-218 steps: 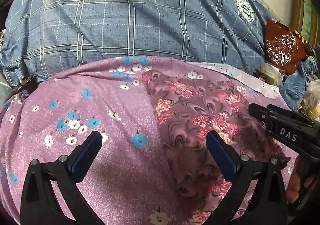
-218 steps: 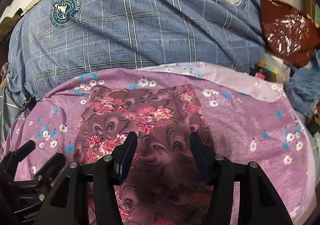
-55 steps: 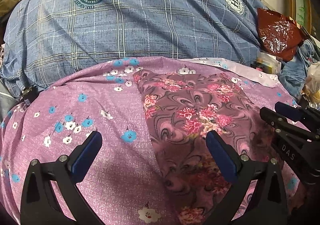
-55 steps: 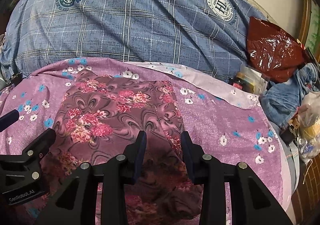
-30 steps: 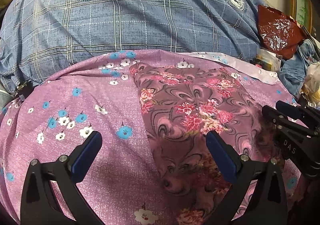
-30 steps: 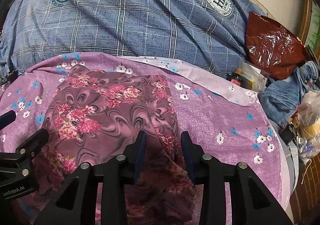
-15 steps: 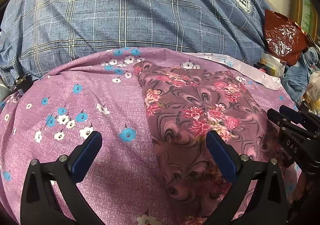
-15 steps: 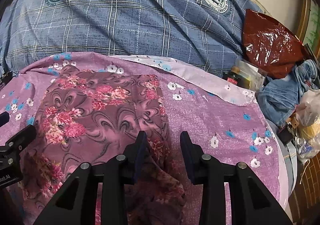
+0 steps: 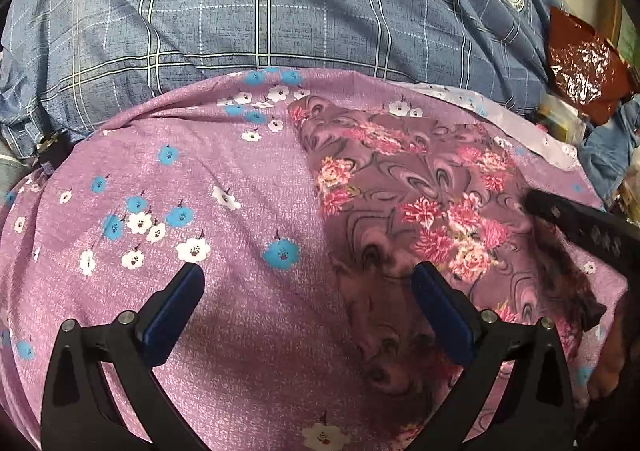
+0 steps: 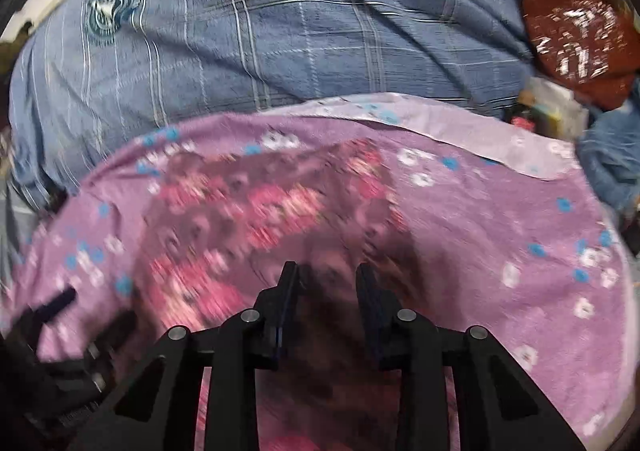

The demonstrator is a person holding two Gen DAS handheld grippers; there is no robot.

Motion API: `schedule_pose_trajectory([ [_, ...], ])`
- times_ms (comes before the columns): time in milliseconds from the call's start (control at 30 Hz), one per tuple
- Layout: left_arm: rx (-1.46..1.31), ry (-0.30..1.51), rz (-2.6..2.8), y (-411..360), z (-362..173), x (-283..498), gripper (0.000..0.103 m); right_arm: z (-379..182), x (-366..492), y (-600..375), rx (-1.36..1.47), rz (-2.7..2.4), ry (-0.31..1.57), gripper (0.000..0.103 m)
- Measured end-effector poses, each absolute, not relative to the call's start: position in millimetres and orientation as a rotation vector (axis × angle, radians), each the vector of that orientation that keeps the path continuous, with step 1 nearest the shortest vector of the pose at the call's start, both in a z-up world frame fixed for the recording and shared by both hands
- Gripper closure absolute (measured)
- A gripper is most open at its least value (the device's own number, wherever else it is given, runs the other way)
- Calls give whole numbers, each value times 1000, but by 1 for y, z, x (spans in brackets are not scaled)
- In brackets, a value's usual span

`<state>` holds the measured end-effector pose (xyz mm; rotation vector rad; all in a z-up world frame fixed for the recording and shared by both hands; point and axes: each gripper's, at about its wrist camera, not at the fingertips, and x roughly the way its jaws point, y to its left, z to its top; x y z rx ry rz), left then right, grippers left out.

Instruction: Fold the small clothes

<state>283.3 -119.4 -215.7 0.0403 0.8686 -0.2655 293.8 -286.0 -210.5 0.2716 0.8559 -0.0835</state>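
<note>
A small maroon garment [image 9: 420,187] with pink flowers lies spread on the purple flowered sheet [image 9: 200,179]. My left gripper [image 9: 308,277] hovers open and wide over the sheet, its right finger above the garment's left part, nothing between its pads. In the left wrist view my right gripper [image 9: 538,205] reaches in over the garment's right edge, where a dark fold [image 9: 568,279] is rucked up. The right wrist view is blurred: the right gripper [image 10: 327,273] has its jaws closing, narrow, with the garment [image 10: 256,211] in the gap; the pads show no firm grip.
A blue plaid quilt [image 9: 280,11] rises behind the sheet. A red-brown plastic bag [image 9: 584,59], denim cloth [image 9: 608,155] and small clutter crowd the right side. The sheet's pale turned-over hem [image 10: 460,131] runs along the far right.
My right gripper has swung left over the garment's right edge and its jaws have narrowed; its view is now blurred. The left gripper stays open, almost in place.
</note>
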Motion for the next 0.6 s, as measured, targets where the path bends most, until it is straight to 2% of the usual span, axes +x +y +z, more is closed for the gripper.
schedule_pose_trajectory([
  [200, 87, 950, -353, -133, -236, 292, 0, -230, 343, -274, 332, -41, 951, 76],
  [267, 78, 946, -367, -131, -232, 293, 0, -227, 344, -275, 345, -30, 941, 73],
  [433, 6, 918, -388, -118, -218, 295, 0, -218, 327, -314, 512, 49, 878, 73],
  [500, -32, 906, -411, -113, -212, 293, 0, -217, 317, -334, 552, 40, 856, 62],
  [600, -19, 874, -406, -114, -206, 288, 0, -219, 304, -357, 560, -27, 839, 57],
])
